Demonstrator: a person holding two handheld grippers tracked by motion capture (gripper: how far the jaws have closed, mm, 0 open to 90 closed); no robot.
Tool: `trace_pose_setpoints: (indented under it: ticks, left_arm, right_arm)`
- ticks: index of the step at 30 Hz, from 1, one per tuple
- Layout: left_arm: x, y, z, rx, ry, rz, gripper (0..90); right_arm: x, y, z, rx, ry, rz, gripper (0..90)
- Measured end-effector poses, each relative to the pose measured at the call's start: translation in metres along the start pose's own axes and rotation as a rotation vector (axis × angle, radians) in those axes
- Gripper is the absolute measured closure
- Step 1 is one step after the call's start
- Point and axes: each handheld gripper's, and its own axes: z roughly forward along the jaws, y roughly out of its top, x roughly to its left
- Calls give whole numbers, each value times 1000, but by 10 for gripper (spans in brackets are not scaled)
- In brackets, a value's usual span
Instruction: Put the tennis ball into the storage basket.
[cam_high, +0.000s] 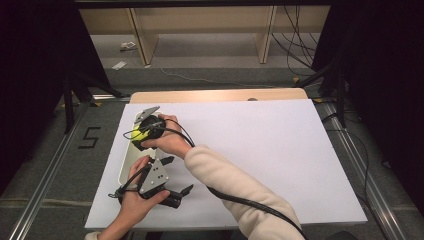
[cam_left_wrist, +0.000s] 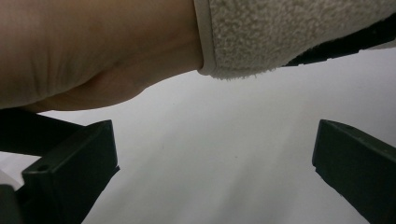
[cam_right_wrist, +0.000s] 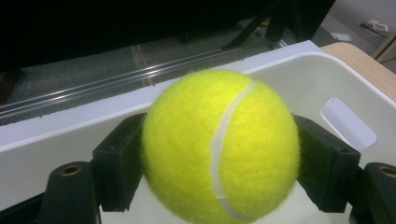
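Right gripper: jaws clamped on either side of a yellow tennis ball, pads pressed into the felt left and right. Ball held above the inside of a white bin; its underside looks clear of the bin floor, though the lower edge is cut off, so contact can't be ruled out. Oval handle slot visible in the bin's end wall.

Left gripper: jaws spread wide, nothing between them, bare white table sheet beneath. A fleece sleeve and hand cross just above it.

High view, near to far: left gripper at the front left of the table, close to the bin's near end. Right gripper beyond it, over the bin, ball showing yellow under the hand. Bin lies along the table's left edge. Farther off, grey floor and a wooden frame.
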Motion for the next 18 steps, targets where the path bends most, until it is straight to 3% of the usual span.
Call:
trace_pose_setpoints:
  ticks: [13, 18]
  left_arm:
    - [0, 0, 0, 0, 0, 0, 0]
    - [0, 0, 0, 0, 2, 0, 0]
  right_arm:
    - [1, -2, 1, 23, 10, 15, 248]
    - [2, -1, -1, 21, 1, 26, 165]
